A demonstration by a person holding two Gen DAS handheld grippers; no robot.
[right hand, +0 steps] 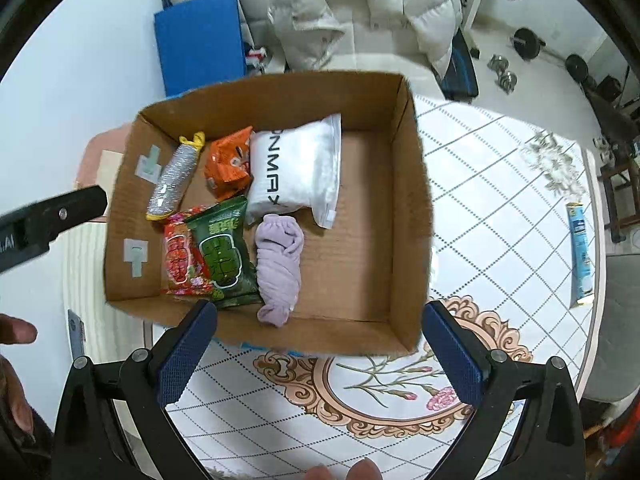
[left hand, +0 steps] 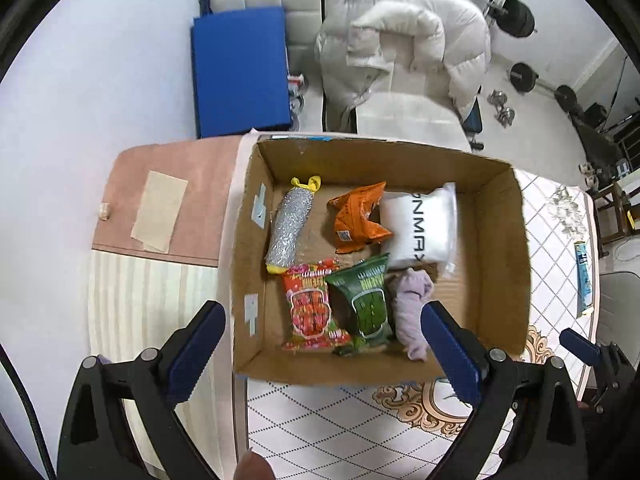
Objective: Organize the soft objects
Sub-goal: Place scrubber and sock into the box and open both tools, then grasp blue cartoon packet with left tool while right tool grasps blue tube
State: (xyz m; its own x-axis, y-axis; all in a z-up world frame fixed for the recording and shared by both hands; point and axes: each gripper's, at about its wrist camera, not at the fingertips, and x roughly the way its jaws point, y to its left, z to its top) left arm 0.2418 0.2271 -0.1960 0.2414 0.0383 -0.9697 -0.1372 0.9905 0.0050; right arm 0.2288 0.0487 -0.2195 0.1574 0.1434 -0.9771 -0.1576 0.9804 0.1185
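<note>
A lived-in home, doubling as a gym corner. Shown by a table under a flowered tablecloth [right hand: 500, 248], a white puffer jacket [left hand: 416, 40] thrown over a chair, a blue mat [left hand: 240, 68] leaning at the wall, and barbell plates [left hand: 520, 18] and dumbbells [left hand: 502, 106] on the floor.

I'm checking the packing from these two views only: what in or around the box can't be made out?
- Left wrist view: the lilac cloth roll has its near end covered by a finger of the left gripper.
- Both views: the white pouch shows only part of its lettering.
- Right wrist view: the red packet lies partly under the green packet.
</note>
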